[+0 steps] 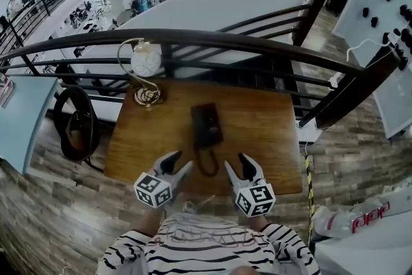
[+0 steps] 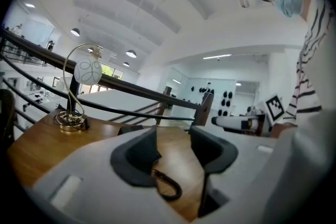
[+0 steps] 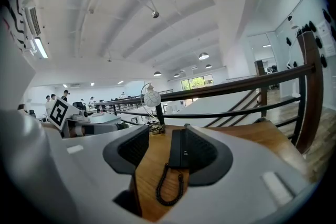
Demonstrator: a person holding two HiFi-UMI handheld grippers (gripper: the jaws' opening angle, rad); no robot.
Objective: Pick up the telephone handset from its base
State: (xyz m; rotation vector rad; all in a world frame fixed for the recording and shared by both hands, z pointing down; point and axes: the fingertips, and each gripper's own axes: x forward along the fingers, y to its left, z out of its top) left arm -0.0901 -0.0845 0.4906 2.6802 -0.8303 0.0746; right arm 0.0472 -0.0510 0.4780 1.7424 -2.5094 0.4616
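Note:
A black telephone (image 1: 206,124) lies flat in the middle of a wooden table (image 1: 264,132), its handset resting on the base. Its coiled cord (image 1: 206,166) loops toward the near edge. My left gripper (image 1: 179,163) hovers over the near edge just left of the cord, open and empty. My right gripper (image 1: 238,164) stands open just right of the cord, also empty. In the right gripper view the telephone (image 3: 176,148) and cord (image 3: 170,187) show between that gripper's (image 3: 163,147) spread jaws, farther off. In the left gripper view the cord (image 2: 169,190) shows between that gripper's (image 2: 176,139) jaws.
A table lamp with a white globe (image 1: 145,61) and brass base stands at the table's far left corner. A dark curved railing (image 1: 257,43) runs behind the table. A black round chair (image 1: 75,123) stands left of it. White equipment (image 1: 360,219) lies at the lower right.

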